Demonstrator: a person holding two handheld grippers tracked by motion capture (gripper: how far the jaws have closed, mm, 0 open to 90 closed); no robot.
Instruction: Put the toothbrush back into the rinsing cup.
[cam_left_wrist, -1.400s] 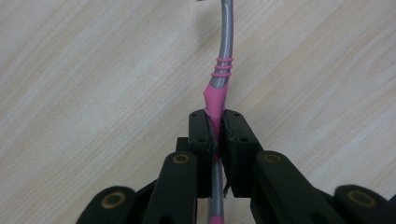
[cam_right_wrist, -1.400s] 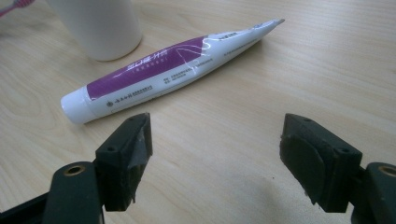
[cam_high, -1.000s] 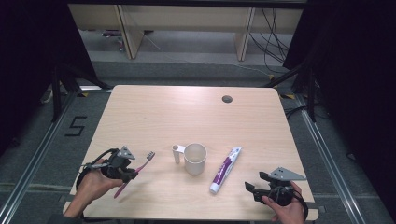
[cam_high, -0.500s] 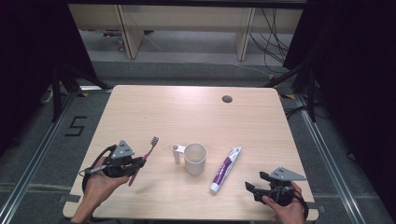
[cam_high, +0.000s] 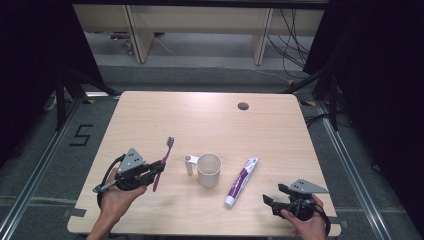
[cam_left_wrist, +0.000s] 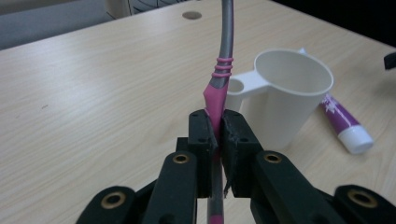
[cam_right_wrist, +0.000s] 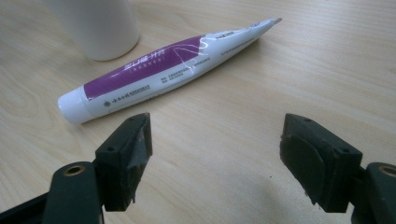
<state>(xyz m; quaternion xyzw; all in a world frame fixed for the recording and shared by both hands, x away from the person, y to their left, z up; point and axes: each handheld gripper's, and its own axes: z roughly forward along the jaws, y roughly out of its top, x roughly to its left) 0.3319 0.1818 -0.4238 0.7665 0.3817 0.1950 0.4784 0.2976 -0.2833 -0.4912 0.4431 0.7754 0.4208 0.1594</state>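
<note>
My left gripper (cam_high: 150, 170) (cam_left_wrist: 217, 135) is shut on the pink handle of a pink and grey toothbrush (cam_high: 164, 159) (cam_left_wrist: 222, 60). The brush is lifted off the table and stands steeply, bristles up, just left of a white cup (cam_high: 208, 170) (cam_left_wrist: 288, 88) with a side handle. A white and purple toothpaste tube (cam_high: 241, 181) (cam_right_wrist: 168, 63) (cam_left_wrist: 344, 123) lies to the right of the cup, cap toward the near edge. My right gripper (cam_high: 272, 199) (cam_right_wrist: 215, 156) is open at the near right, a short way from the tube's cap, with nothing between its jaws.
The wooden table (cam_high: 210, 125) has a round cable hole (cam_high: 243, 106) at the far right. Dark floor and shelving frames lie beyond its far edge. Bare tabletop stretches behind the cup.
The left hand has lifted the toothbrush and tipped it more upright, moving it toward the cup. The right gripper has stayed where it was.
</note>
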